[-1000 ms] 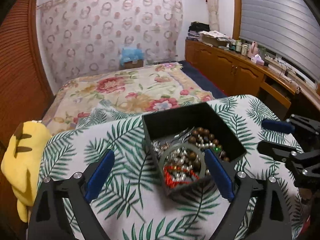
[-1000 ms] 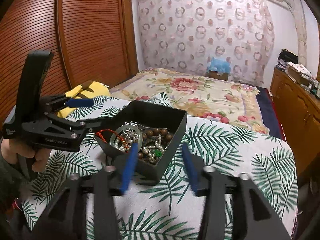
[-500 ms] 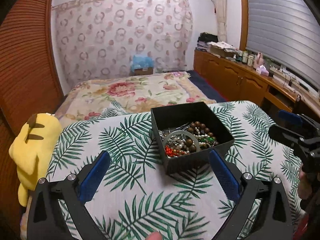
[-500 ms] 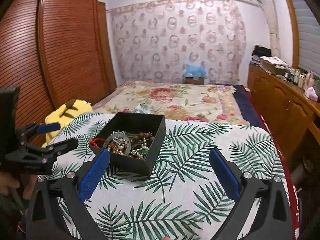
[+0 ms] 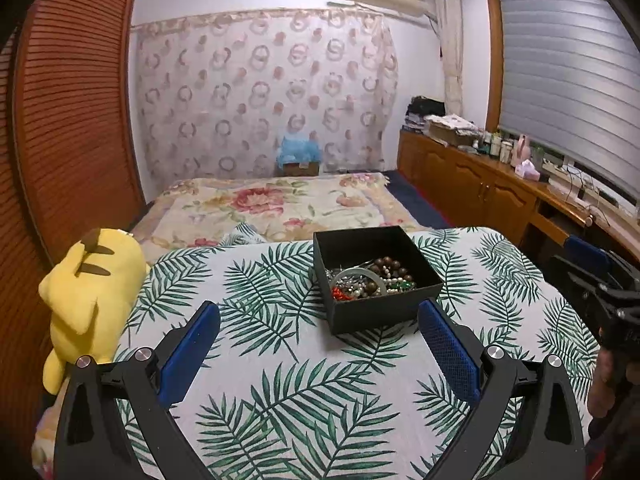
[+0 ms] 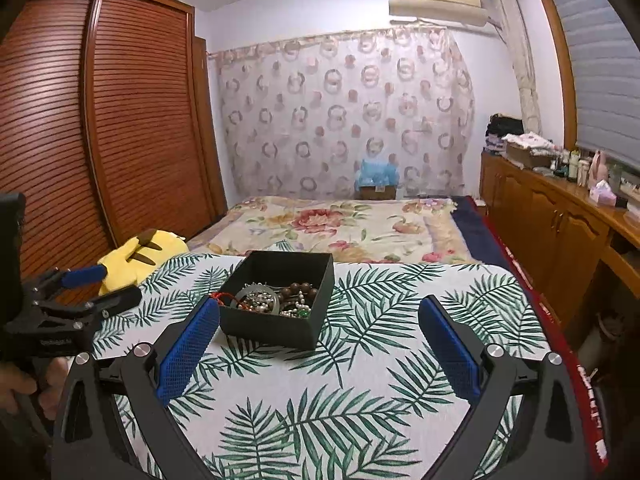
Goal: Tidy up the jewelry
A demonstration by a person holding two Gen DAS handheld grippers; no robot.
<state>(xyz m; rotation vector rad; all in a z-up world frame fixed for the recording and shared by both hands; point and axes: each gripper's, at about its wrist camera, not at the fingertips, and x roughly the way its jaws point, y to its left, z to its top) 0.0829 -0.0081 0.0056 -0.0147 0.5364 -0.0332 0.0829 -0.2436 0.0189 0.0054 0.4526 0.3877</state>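
Note:
A black open box point(image 5: 384, 314) stands on the leaf-print cloth point(image 5: 280, 380), holding a heap of jewelry point(image 5: 370, 280): brown wooden beads, pearls, a pale bangle, red and green beads. It also shows in the right wrist view point(image 6: 280, 328) with the jewelry point(image 6: 276, 300). My left gripper point(image 5: 319, 350) is open and empty, held back from the box's near side. My right gripper point(image 6: 319, 346) is open and empty, also short of the box. Each gripper shows at the edge of the other's view, the right one point(image 5: 600, 276) and the left one point(image 6: 86, 288).
A yellow plush toy point(image 5: 92, 280) lies at the cloth's left edge. Beyond it is a bed with a floral cover point(image 5: 280, 204). A wooden wardrobe point(image 6: 120, 140) stands at left, and a wooden counter with bottles point(image 5: 500, 176) at right.
Both grippers pulled back and rose away from the box, which now looks smaller and farther. The right gripper's jaws opened wider. The jewelry stayed in the box.

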